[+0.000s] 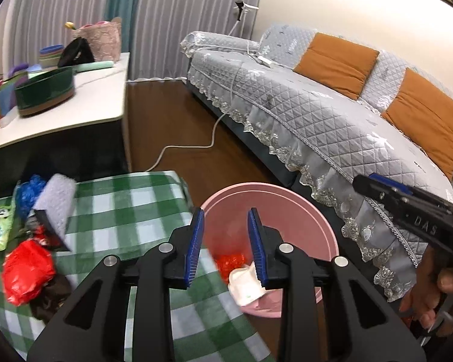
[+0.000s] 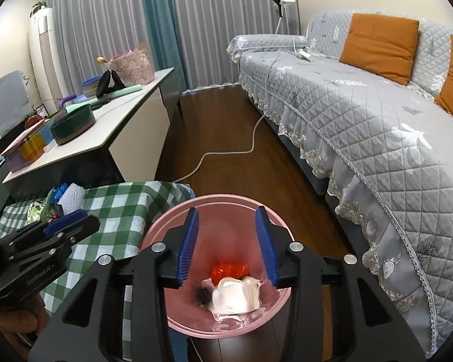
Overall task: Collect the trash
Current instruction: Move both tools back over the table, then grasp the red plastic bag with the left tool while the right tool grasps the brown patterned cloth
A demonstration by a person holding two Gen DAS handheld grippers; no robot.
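Right wrist view: the right gripper (image 2: 228, 244) hangs directly over the pink bin (image 2: 166, 226), jaws parted and empty. Below its fingertips lie a red wrapper (image 2: 229, 271) and white crumpled paper (image 2: 235, 298) inside the bin. The left gripper (image 1: 225, 246) is likewise part-open and empty, at the bin's near rim. Remaining trash, a red bag (image 1: 27, 271) and a blue bag (image 1: 30, 193), lies well to its left on the checked cloth (image 1: 130, 211). Judgement: clear the rim before swinging left, then grip one piece squarely at mid-pad.
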